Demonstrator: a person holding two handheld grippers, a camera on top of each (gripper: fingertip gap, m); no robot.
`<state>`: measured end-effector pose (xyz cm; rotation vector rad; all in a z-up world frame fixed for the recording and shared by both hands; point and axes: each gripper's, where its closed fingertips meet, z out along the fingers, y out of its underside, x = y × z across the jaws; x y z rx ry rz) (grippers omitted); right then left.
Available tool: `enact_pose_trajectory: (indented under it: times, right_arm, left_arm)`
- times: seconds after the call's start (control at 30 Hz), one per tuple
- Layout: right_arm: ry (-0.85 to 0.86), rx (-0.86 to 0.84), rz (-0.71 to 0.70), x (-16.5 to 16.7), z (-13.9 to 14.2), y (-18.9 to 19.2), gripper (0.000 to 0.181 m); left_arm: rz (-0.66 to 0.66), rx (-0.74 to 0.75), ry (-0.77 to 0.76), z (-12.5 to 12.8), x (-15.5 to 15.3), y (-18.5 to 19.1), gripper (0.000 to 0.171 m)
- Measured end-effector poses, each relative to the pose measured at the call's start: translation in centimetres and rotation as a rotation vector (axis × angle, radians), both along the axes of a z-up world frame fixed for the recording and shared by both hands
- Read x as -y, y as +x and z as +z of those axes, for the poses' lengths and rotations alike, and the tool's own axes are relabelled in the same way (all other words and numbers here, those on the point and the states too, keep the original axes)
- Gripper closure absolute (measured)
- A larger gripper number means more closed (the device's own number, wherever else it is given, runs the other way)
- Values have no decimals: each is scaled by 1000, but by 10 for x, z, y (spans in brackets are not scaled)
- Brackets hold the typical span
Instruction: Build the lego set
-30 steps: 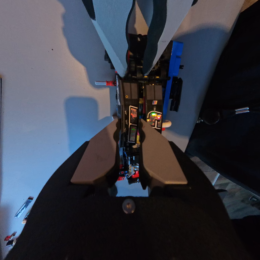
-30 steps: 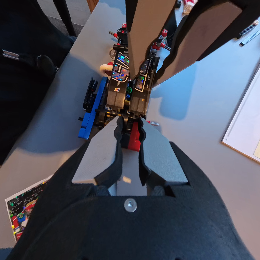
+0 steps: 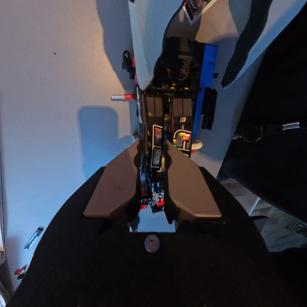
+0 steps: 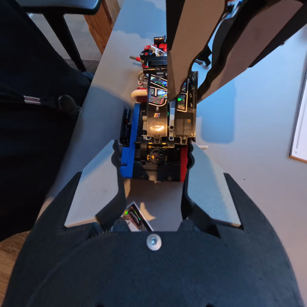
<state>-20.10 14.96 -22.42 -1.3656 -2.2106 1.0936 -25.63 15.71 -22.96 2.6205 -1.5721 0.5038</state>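
Note:
The lego car model (image 3: 181, 108) lies on the grey table (image 3: 58, 83). It has black panels with shiny stickers, a blue beam (image 4: 131, 149) on one side and a red piece (image 4: 183, 159) on the other. My left gripper (image 3: 152, 142) is shut on one black sticker panel at the model's front end; it also shows in the right wrist view (image 4: 186, 98). My right gripper (image 4: 153, 144) is open, its fingertips on either side of the model's (image 4: 157, 119) rear end, where a black gear (image 4: 156, 155) shows. It shows at the top of the left wrist view (image 3: 184, 86).
A sticker sheet (image 4: 136, 217) lies under my right gripper. A white sheet (image 4: 300, 132) lies at the right. A small black and red part (image 3: 127, 64) and a sticker strip (image 3: 34, 238) lie loose on the table. The table edge and a person's dark clothing (image 4: 33, 132) are beside the blue beam. My hands' fingertips stand some 7 cm from each other.
My right gripper has opened and let go of the red and black rear piece; its fingers now stand wide at both sides of the model's rear. My left gripper keeps its hold.

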Motion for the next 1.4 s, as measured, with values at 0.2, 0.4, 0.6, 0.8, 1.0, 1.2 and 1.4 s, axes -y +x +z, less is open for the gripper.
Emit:
enact_pose_trajectory:
  times: [0.2,0.4,0.6,0.8,1.0,1.2,1.4]
  right_arm:
    - [71,-10,-21,3,-4,0,99]
    - [200,-13,-12,4,-11,0,90]
    - [143,-33,-59,1,-8,-3,99]
    - [115,-60,-94,1,-6,-4,99]
    - [83,-78,-95,3,-4,-5,95]
    - [178,-64,-68,3,-11,-4,95]
    - [216,-92,-57,1,-13,-4,98]
  left_arm:
    - [-7,-16,-11,0,1,0,150]
    - [-18,-35,-26,0,1,-1,150]
    - [-24,-46,-38,0,1,-1,150]
    - [-21,-40,-49,0,1,-1,150]
    - [-21,-40,-55,0,1,-1,150]
    - [-9,-37,-87,0,3,-1,150]
    - [18,-7,-113,0,4,0,150]
